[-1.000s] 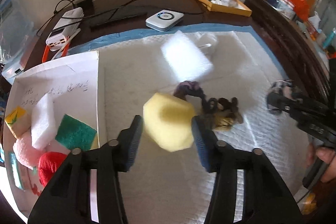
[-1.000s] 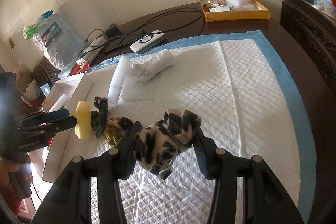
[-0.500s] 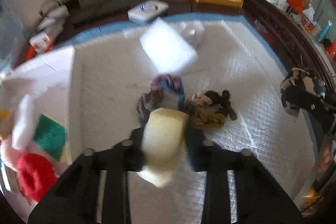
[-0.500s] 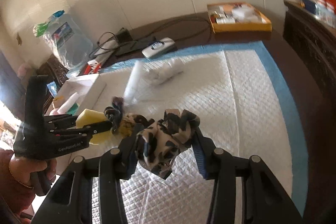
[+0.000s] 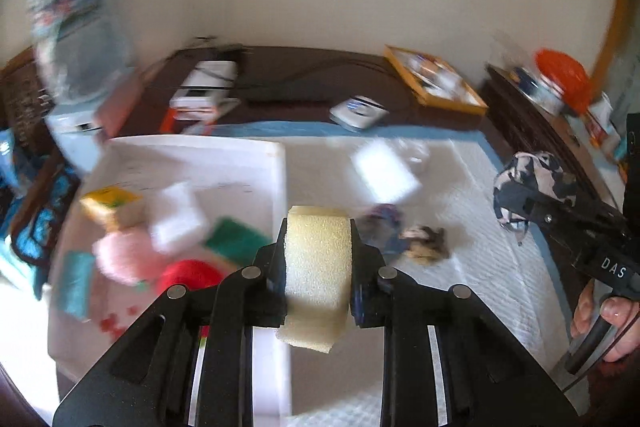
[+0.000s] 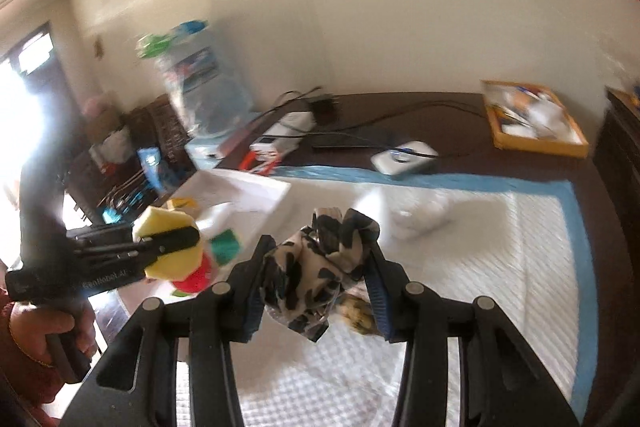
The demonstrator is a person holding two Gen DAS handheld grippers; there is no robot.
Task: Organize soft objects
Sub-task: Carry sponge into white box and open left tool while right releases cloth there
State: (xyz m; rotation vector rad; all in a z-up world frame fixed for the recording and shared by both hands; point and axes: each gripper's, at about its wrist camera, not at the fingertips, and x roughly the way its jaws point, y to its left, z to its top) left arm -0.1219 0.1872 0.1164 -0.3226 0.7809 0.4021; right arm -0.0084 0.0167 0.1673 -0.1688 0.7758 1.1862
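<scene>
Sponge [image 5: 318,259], yellow and squeezed narrow, sits clamped in the left gripper [image 5: 318,255], off the white quilted pad [image 5: 460,259]; a second ago it lay on that pad between wide jaws, beside the tangle of hair ties [image 5: 424,241], so the grasp has been made and the lift is under way. From the right wrist view the same sponge [image 6: 168,247] hangs over the near edge of the white tray [image 5: 192,163], which lies along the pad's left edge and already holds a pink puff [image 5: 124,253], a red ball of yarn [image 5: 188,273], a green scouring pad [image 5: 236,239], a white foam block [image 5: 178,217] and a yellow-wrapped piece [image 5: 108,205]; that looks to be the collecting place.

Right gripper [image 6: 316,279] holds the black-and-cream patterned scrunchie [image 6: 320,267], bunched between its pads and clear of the pad; its jaws have just been closing further on the cloth, which was already held a second ago.

Both hands carry a soft item at once, so the next step is probably a drop into the tray; left on the pad are the hair ties, a white foam sheet [image 5: 384,175] and a crumpled white bundle [image 6: 420,215] near the far edge; motion blur hides finer detail.
</scene>
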